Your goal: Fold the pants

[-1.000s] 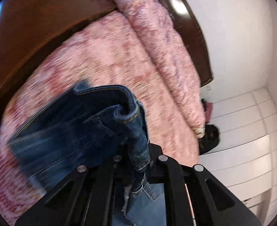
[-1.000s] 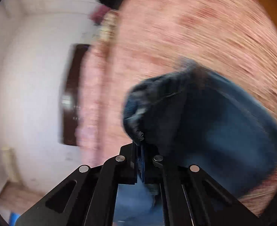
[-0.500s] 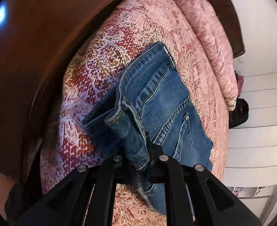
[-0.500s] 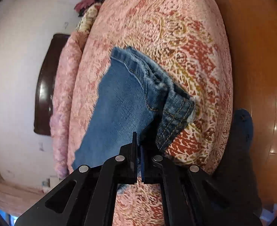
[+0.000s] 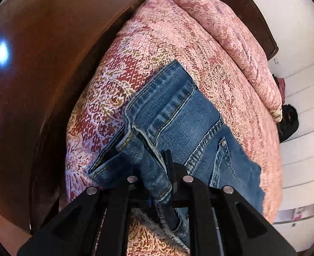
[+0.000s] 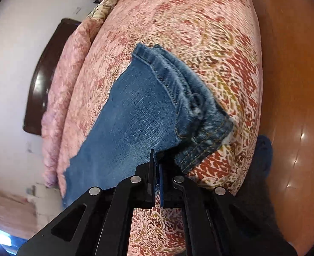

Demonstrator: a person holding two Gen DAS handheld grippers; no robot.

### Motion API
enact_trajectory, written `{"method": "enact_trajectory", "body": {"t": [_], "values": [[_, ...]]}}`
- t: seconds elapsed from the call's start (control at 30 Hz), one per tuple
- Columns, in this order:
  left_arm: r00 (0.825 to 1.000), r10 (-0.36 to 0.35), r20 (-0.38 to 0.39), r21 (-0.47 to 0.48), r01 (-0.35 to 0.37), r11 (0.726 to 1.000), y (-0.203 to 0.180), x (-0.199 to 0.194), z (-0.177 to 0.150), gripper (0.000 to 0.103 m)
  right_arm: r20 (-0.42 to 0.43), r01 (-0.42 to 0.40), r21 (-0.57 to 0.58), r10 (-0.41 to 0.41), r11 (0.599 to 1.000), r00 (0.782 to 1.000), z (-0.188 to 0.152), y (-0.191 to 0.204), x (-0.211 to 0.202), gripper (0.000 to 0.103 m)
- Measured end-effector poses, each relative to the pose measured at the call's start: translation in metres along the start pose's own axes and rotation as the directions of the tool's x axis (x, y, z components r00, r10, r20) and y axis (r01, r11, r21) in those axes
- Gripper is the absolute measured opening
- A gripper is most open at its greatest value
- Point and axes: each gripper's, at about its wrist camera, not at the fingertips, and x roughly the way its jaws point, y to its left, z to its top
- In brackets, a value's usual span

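Blue denim pants [image 5: 184, 125] lie on a pink and red patterned bedspread [image 5: 178, 49]. In the left wrist view the waistband and a back pocket show, and my left gripper [image 5: 159, 187] is shut on a bunched waistband edge close to the bed's near side. In the right wrist view the pants [image 6: 127, 123] spread away over the bedspread [image 6: 199, 21], with folded hems at the right. My right gripper [image 6: 156, 177] is shut on the near denim edge.
A rolled pink blanket [image 5: 227, 25] lies along the far side against a dark wooden headboard [image 5: 266, 32]. Polished wood floor [image 6: 295, 85] borders the bed. A dark object [image 5: 288, 121] sits by white drawers [image 5: 306, 132].
Both grippers swung the pants down from the air onto the bedspread. The denim now lies spread flat and the views have steadied.
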Motion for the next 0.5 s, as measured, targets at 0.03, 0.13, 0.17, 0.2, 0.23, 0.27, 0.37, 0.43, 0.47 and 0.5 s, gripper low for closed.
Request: {"method": "enact_trajectory", "body": {"t": [0.03, 0.13, 0.17, 0.2, 0.23, 0.27, 0.37, 0.43, 0.47, 0.5], "values": [[1.000, 0.009, 0.003, 0.011, -0.009, 1.000, -0.001, 0.000, 0.000, 0.011, -0.001, -0.002, 0.004, 0.002, 1.000, 1.000, -0.001, -0.001, 0.001, 0.001], [1.000, 0.001, -0.001, -0.008, -0.001, 1.000, 0.000, -0.001, 0.002, 0.011, 0.001, -0.022, 0.024, 0.022, 0.999, 1.000, -0.003, -0.008, -0.003, 0.001], [1.000, 0.003, -0.001, -0.002, -0.003, 1.000, 0.000, -0.001, 0.002, 0.011, 0.003, -0.019, 0.015, 0.019, 1.000, 1.000, -0.004, -0.008, -0.005, 0.001], [1.000, 0.006, -0.002, 0.005, -0.006, 1.000, 0.000, -0.001, 0.002, 0.011, 0.005, -0.018, 0.016, 0.018, 1.000, 1.000, -0.004, -0.008, -0.006, 0.001], [1.000, 0.008, -0.001, 0.006, -0.008, 1.000, -0.002, 0.000, 0.002, 0.011, 0.014, -0.015, 0.020, 0.015, 1.000, 1.000, -0.004, -0.009, -0.009, 0.001], [1.000, 0.008, -0.001, 0.005, -0.008, 1.000, -0.002, 0.000, 0.001, 0.011, 0.034, -0.015, 0.005, 0.015, 1.000, 0.999, -0.003, -0.003, -0.010, 0.001], [1.000, -0.002, -0.001, 0.000, 0.002, 1.000, -0.004, 0.000, 0.001, 0.011, 0.074, -0.005, -0.020, 0.007, 1.000, 0.997, -0.006, 0.004, -0.015, 0.001], [1.000, -0.007, -0.003, 0.007, 0.007, 1.000, -0.004, 0.001, 0.001, 0.012, 0.077, -0.011, 0.012, 0.010, 1.000, 0.997, -0.009, -0.001, -0.017, 0.001], [1.000, -0.007, -0.003, 0.008, 0.007, 1.000, -0.004, 0.002, 0.000, 0.012, 0.075, -0.010, 0.019, 0.009, 1.000, 0.997, -0.009, -0.003, -0.016, 0.001], [1.000, -0.007, -0.003, 0.009, 0.007, 1.000, -0.004, 0.002, 0.000, 0.012, 0.068, -0.006, 0.031, 0.004, 0.999, 0.998, -0.009, -0.006, -0.014, 0.001]]}}
